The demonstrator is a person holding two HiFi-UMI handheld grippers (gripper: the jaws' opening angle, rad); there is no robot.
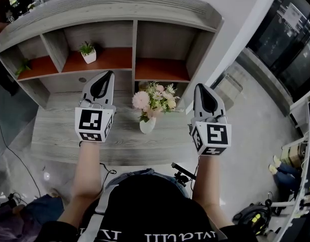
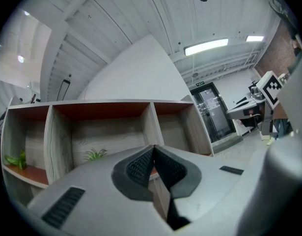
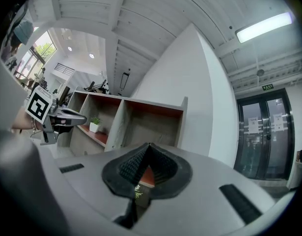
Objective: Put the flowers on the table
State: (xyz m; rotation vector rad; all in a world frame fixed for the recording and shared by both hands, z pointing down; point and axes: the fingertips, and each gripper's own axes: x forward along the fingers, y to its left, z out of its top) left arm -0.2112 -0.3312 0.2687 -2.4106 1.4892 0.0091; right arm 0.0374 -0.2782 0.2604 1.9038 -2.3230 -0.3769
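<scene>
A bunch of pink and cream flowers [image 1: 156, 99] stands upright in a small white vase [image 1: 147, 125] on the grey wooden table [image 1: 59, 135], in front of the shelf unit. My left gripper [image 1: 106, 74] hovers to the left of the flowers, apart from them, jaws shut and empty [image 2: 153, 149]. My right gripper [image 1: 201, 88] is held to the right of the flowers, also shut with nothing in it [image 3: 149, 146]. Both grippers point toward the shelf, tilted upward.
A grey shelf unit [image 1: 134, 39] with red-brown boards rises behind the table. A small potted plant [image 1: 87, 52] sits in its middle-left compartment; another green plant [image 1: 22, 67] sits at far left. Cables lie on the floor [image 1: 13, 160] to the left.
</scene>
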